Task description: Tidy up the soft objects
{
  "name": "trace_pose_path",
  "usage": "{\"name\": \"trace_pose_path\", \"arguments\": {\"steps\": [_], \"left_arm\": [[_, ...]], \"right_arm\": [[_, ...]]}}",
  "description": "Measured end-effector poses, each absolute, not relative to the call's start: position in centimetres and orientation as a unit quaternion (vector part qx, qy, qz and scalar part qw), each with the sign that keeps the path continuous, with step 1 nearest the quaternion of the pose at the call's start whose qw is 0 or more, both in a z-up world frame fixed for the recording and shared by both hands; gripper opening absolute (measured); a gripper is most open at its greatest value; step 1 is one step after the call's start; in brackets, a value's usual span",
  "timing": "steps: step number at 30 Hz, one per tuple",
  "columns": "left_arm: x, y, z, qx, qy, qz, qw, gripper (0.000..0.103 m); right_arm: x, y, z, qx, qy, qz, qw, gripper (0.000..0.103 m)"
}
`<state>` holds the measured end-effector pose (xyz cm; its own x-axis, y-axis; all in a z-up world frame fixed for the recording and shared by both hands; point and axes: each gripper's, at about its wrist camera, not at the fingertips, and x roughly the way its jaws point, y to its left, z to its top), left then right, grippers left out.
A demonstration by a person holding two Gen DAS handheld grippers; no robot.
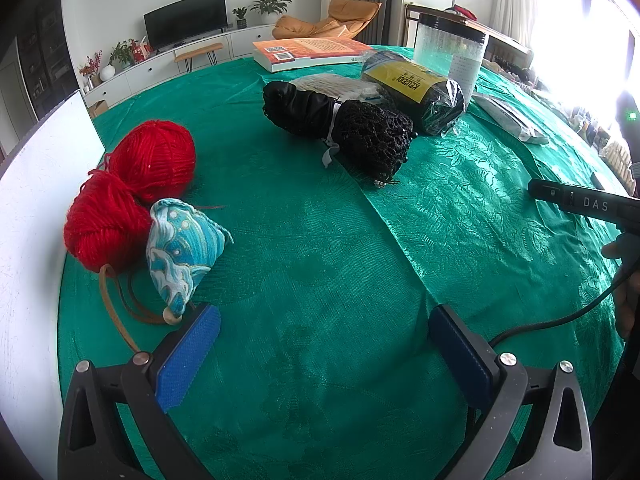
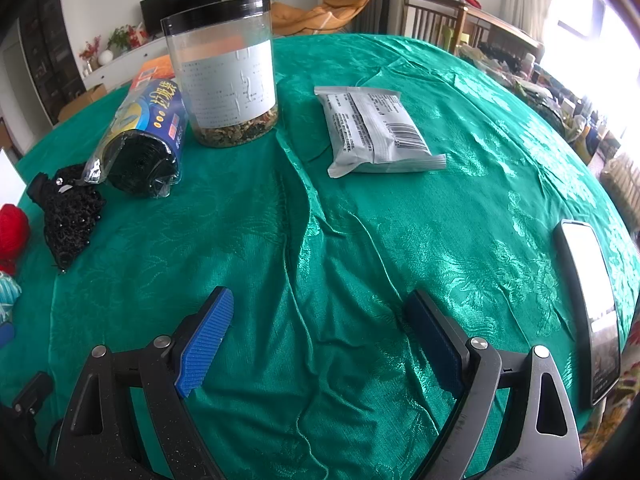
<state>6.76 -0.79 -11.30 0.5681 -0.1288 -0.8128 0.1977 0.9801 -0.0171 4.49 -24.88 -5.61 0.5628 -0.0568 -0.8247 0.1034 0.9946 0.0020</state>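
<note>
Two red yarn balls lie at the left of the green tablecloth, beside a blue wave-patterned sachet with a brown cord. A black knitted bundle lies in the middle of the table; it also shows at the left edge of the right wrist view as the black bundle. My left gripper is open, its left pad just in front of the sachet's tip. My right gripper is open over bare cloth, holding nothing.
A white board stands along the left edge. Behind the bundle are a wrapped roll of bags, a clear jar, a book and a grey packet. A phone lies at the right edge.
</note>
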Motion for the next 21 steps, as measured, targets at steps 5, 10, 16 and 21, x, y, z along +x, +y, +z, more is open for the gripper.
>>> {"name": "trace_pose_path", "arguments": {"steps": [5,10,16,21], "left_arm": [[6.75,-0.81,-11.30,0.038,0.455,-0.092,0.885,0.103],[6.75,-0.81,-11.31,0.038,0.455,-0.092,0.885,0.103],[6.74,-0.83,-11.31,0.038,0.455,-0.092,0.885,0.103],[6.74,-0.84,-11.31,0.038,0.455,-0.091,0.885,0.103]], "right_arm": [[4.43,-24.82,-5.54,0.025,0.463,-0.046,0.885,0.090],[4.28,-24.75,-5.54,0.024,0.459,-0.046,0.887,0.090],[4.28,-24.72,-5.54,0.024,0.459,-0.046,0.887,0.090],[4.31,-24.69,-5.57,0.024,0.459,-0.046,0.887,0.090]]}}
